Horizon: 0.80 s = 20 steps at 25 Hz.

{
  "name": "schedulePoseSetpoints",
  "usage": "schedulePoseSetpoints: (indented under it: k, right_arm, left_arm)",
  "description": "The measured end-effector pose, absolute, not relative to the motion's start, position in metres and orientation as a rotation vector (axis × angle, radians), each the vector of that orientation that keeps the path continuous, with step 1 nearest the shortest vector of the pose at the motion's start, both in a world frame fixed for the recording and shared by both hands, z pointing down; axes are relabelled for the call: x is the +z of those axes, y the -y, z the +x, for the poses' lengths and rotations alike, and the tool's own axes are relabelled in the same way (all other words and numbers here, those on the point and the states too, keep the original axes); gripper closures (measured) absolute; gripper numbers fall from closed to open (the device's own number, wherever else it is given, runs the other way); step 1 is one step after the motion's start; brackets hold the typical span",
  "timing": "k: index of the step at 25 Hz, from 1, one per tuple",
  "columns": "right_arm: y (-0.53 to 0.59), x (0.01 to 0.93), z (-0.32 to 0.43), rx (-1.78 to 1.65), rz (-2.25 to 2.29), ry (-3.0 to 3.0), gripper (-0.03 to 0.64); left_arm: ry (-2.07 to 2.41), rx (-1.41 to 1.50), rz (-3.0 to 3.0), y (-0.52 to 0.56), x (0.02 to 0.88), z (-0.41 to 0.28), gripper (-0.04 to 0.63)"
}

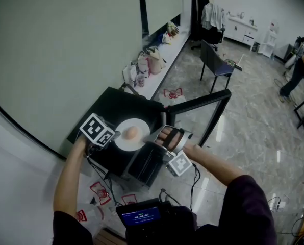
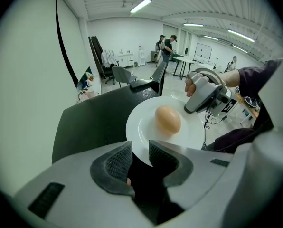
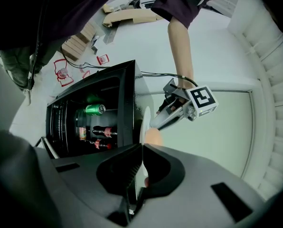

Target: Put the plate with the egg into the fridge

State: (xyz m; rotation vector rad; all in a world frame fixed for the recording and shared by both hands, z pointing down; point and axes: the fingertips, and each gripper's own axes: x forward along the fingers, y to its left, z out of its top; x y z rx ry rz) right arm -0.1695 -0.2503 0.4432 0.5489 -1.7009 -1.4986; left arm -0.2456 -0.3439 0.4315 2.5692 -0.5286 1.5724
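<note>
A white plate (image 1: pixel 124 142) with a brown egg (image 1: pixel 131 132) rests on top of a black mini fridge (image 1: pixel 116 103). My right gripper (image 1: pixel 151 139) is at the plate's right edge, and in the right gripper view its jaws (image 3: pixel 142 148) are shut on the thin rim of the plate (image 3: pixel 145 120), seen edge-on with the egg (image 3: pixel 153 137) behind. My left gripper (image 1: pixel 116 134) is at the plate's left edge. Its jaws (image 2: pixel 139 156) stand apart with the near rim of the plate (image 2: pixel 141 127) between the tips, and the egg (image 2: pixel 167 120) lies just beyond.
The fridge door (image 1: pixel 208 98) hangs open toward the right. Inside are a green can (image 3: pixel 95 109) and bottles (image 3: pixel 101 131) on shelves. A wall stands close on the left, with a sill of bags (image 1: pixel 152 60), a chair (image 1: pixel 216 65) and a person (image 1: pixel 300 68) farther off.
</note>
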Motion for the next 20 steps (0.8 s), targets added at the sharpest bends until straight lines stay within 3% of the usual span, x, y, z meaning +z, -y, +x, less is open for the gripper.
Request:
schedulePoseSetpoints:
  k: [20]
  right_arm:
    - [0.217, 0.429, -0.170, -1.504, 0.652, 1.602, 0.598]
  left_arm:
    - [0.604, 1.466, 2.748, 0.290, 0.409, -0.228, 0.506]
